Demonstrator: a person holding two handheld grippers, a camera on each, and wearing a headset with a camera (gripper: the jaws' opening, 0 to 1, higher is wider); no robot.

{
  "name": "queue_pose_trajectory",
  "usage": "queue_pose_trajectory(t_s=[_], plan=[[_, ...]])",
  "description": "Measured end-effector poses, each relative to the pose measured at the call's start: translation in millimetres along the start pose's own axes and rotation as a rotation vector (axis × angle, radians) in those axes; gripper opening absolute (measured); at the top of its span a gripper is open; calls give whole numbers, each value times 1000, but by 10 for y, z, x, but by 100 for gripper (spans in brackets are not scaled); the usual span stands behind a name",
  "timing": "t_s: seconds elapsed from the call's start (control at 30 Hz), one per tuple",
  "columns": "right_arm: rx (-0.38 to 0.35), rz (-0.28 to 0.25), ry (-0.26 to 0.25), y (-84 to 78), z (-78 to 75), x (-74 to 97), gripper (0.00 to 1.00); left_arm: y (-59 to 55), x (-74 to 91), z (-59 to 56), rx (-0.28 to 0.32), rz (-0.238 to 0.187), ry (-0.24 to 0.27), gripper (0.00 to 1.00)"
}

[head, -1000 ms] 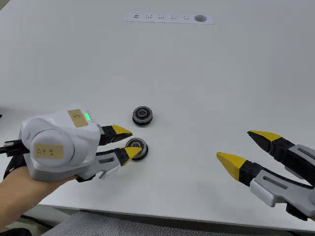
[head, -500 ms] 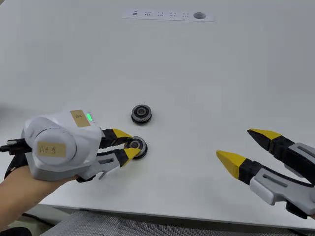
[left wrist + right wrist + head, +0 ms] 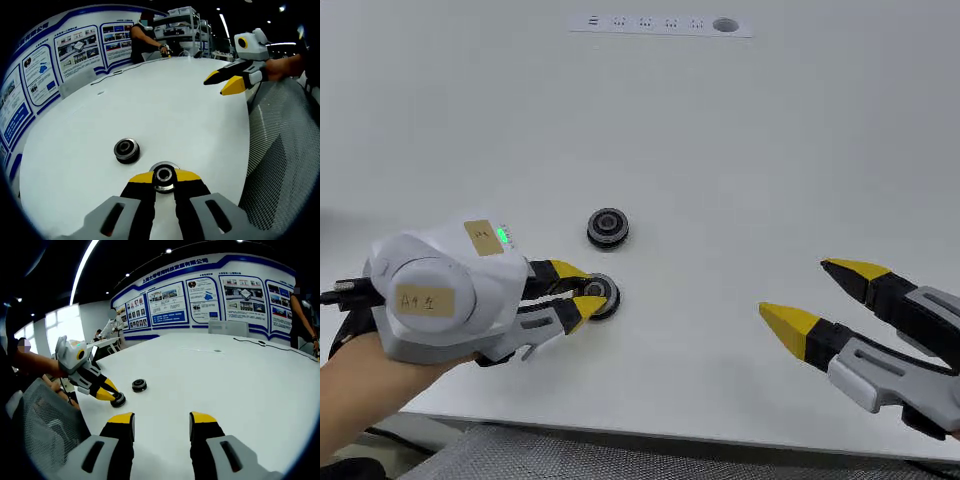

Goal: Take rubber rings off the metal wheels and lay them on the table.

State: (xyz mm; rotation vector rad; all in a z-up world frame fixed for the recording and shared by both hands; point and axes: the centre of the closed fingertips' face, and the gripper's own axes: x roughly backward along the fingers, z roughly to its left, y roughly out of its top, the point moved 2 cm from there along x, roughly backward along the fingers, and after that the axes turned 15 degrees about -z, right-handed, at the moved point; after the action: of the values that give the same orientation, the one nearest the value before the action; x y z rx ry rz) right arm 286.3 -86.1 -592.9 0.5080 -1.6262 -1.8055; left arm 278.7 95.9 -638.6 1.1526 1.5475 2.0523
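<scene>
Left gripper view: tool [image 3: 165,178] grips wheel [image 3: 164,173].

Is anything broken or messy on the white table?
Nothing stands out. Both wheels lie flat: the far wheel alone, the near wheel between the tips of the left claw. The right claw hangs open, apart.

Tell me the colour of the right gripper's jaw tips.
Yellow, on black jaws. The head view shows it best, on the right gripper.
</scene>
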Motion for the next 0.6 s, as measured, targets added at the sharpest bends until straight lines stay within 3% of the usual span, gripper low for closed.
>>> queue_pose_trajectory(t_s=[0.1,0.23,0.33,0.47,0.6], plan=[[-120,-33,7,52,91,-91,43,0,0,-1,-12,2,-4,14],[-303,-90,61,146,293,-304,43,-5,-1,7,-21,4,-12,14],[-405,-84,99,115,412,-457,45,-6,-3,8,-28,5,-20,14],[-437,-73,138,76,560,-629,46,-9,-6,9,-31,10,-29,14],[-465,-30,176,-25,708,-773,46,-10,-9,10,-32,15,-36,14]])
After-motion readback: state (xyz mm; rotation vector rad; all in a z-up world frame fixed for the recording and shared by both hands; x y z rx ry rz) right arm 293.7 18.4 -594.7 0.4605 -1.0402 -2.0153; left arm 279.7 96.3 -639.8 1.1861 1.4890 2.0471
